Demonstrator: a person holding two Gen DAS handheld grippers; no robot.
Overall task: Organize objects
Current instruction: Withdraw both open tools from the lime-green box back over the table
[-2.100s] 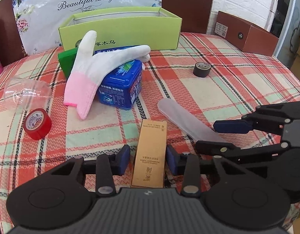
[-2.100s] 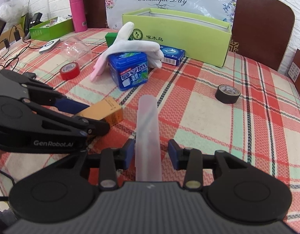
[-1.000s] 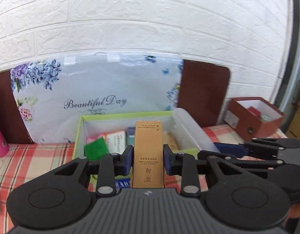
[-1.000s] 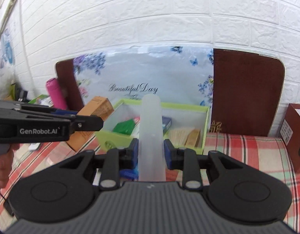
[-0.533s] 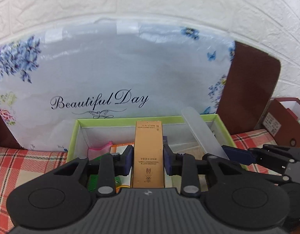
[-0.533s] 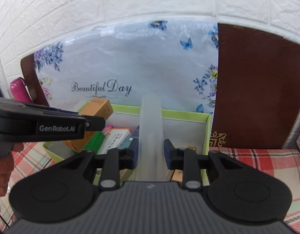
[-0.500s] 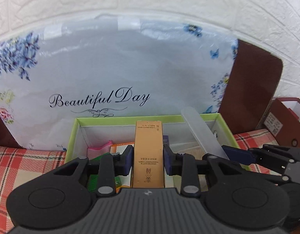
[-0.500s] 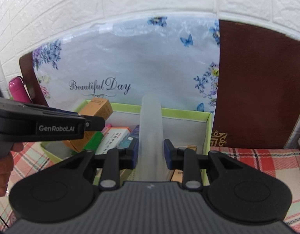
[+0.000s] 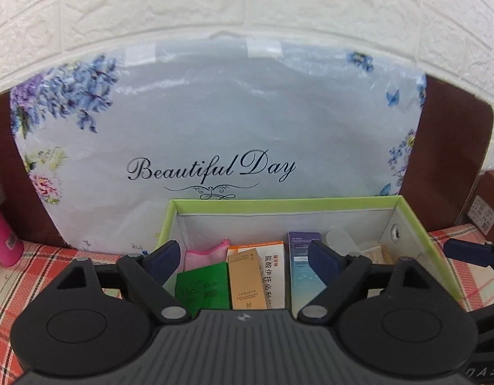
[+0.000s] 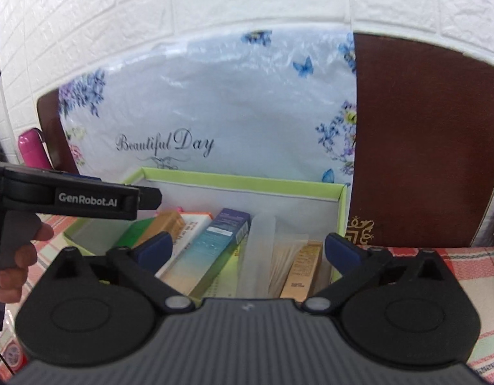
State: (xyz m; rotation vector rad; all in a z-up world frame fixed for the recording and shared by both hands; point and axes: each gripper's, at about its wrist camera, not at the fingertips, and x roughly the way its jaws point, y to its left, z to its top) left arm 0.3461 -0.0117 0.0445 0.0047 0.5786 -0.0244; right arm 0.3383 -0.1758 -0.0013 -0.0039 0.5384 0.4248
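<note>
The green storage box [image 9: 288, 203] [image 10: 243, 180] stands at the back of the table, filled with upright items. My left gripper [image 9: 243, 258] is open above it; the tan narrow box [image 9: 247, 280] [image 10: 169, 221] now stands inside between a green packet [image 9: 203, 285] and a white-orange box [image 9: 272, 266]. My right gripper [image 10: 248, 250] is open above the box's right half; the frosted plastic case [image 10: 256, 250] [image 9: 340, 239] rests inside beside a purple-teal box [image 10: 219, 243] [image 9: 303, 256].
A floral "Beautiful Day" bag [image 9: 214, 128] and brown chair backs [image 10: 423, 144] stand behind the box. A pink bottle [image 9: 3, 237] stands far left. The plaid tablecloth [image 10: 471, 260] shows on both sides. The left gripper body [image 10: 70, 199] crosses the right wrist view.
Both grippers opened and let go: the tan box and the frosted case dropped from the fingers into the green box. Both views have moved closer over the box.
</note>
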